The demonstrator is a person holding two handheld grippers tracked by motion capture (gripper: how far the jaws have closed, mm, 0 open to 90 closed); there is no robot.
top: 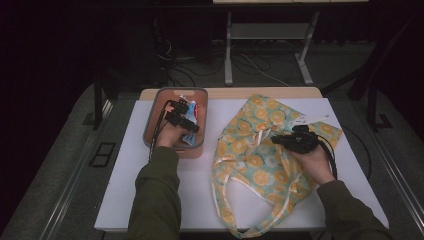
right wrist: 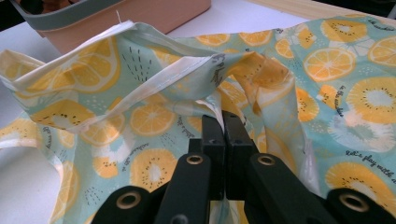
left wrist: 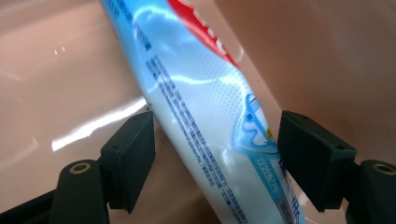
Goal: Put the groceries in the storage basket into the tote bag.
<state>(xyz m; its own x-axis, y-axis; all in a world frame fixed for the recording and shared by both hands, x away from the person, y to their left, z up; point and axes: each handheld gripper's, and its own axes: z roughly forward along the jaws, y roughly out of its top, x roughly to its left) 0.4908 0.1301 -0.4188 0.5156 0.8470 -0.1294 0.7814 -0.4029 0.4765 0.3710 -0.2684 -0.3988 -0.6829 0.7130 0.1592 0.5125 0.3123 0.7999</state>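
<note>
toothpaste tube [left wrist: 205, 116] in bin [top: 155, 112] | L claw [left wrist: 217, 154] astride, unclenched | R claw [right wrist: 224, 128] pinching fruit-print bag [right wrist: 327, 84]

A white table [top: 150, 200] bears a pink bin [top: 152, 117] at the left and a cloth bag [top: 252, 160] printed with citrus slices at the right. The left gripper [top: 189, 121] reaches down into the bin, over a blue and white tube [top: 191, 107] lying inside. The right gripper [top: 280, 140] rests on the bag's upper part, the hand behind it. The bag's handles trail toward the table's near edge.
</note>
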